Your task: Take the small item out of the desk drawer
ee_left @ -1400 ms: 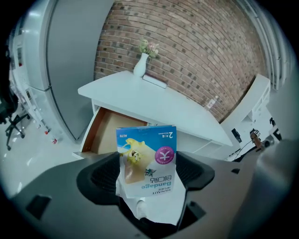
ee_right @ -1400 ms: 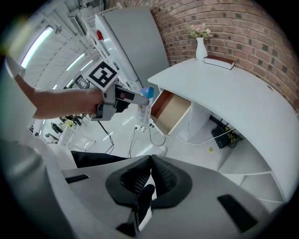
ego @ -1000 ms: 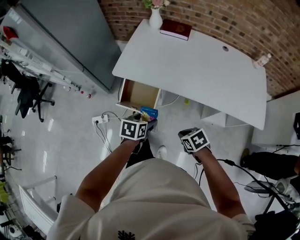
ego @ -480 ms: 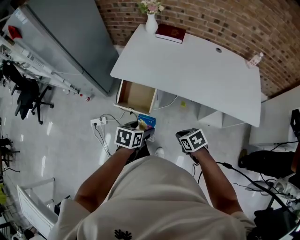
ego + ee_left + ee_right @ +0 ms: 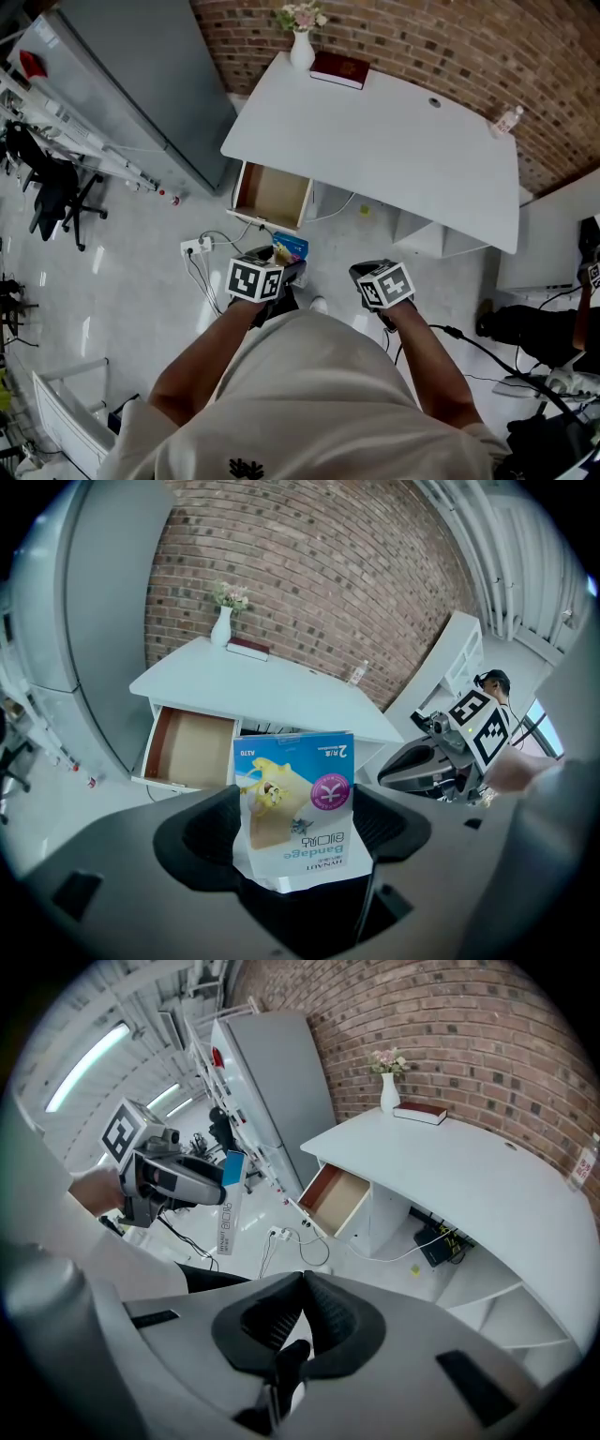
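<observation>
**Head view.** Your left gripper (image 5: 281, 265) has the bandage packet (image 5: 290, 247) clamped. The packet is clear of the open drawer (image 5: 272, 195), on your side of its front edge and over the floor. Only bare brown board shows on the drawer's bottom. By my reading the taking-out itself is done. What remains is only to carry the packet off or set it down, and perhaps to push the drawer shut, though the task does not ask for that. Your right gripper (image 5: 367, 273) hangs to the right of the drawer front, near the packet but apart from it.

**Left gripper view.** Here you get the grip itself, which the marker cube covers from above. The two jaws press on either side of the packet's lower part, and the packet stands upright between them with its print upside down. Past its left edge the drawer stands pulled out from the desk (image 5: 253, 691).

**Right gripper view.** The right jaws are pressed together with nothing between them, so that tool is idle. Only this view gives you the packet edge-on, at the tip of the left gripper and well short of the drawer. The vase (image 5: 388, 1091) and the book (image 5: 420, 1113) stand on the desk top beyond the drawer.
</observation>
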Motion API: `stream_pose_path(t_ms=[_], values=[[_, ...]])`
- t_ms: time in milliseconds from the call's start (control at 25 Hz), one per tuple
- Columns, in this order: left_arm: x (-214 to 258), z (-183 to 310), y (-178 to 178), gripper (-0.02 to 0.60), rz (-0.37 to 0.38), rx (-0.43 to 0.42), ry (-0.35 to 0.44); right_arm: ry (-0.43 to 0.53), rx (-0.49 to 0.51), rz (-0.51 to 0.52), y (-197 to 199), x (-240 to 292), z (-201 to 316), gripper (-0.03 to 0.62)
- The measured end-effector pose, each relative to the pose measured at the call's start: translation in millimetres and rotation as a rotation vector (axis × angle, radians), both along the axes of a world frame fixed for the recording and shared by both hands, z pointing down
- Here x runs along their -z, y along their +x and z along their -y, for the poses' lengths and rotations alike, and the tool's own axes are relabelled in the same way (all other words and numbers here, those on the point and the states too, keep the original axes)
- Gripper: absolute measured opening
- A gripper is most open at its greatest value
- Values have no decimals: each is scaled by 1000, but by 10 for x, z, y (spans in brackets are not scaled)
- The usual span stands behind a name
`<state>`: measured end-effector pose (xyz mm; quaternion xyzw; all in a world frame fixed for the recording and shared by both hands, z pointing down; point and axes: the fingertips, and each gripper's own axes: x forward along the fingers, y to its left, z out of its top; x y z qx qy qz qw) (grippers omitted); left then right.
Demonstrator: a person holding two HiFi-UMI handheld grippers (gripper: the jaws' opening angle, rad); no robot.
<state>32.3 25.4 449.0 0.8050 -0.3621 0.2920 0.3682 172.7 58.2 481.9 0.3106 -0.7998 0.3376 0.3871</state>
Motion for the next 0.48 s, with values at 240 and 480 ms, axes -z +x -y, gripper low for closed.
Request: stream_pose_path(t_ms=[240, 480], values=[[-23, -41, -33, 359, -10, 4, 2, 15, -20, -11, 6, 42, -55, 31], [-27, -93, -70, 359, -15, 5, 1, 24, -15, -12, -27, 51, -131, 31]])
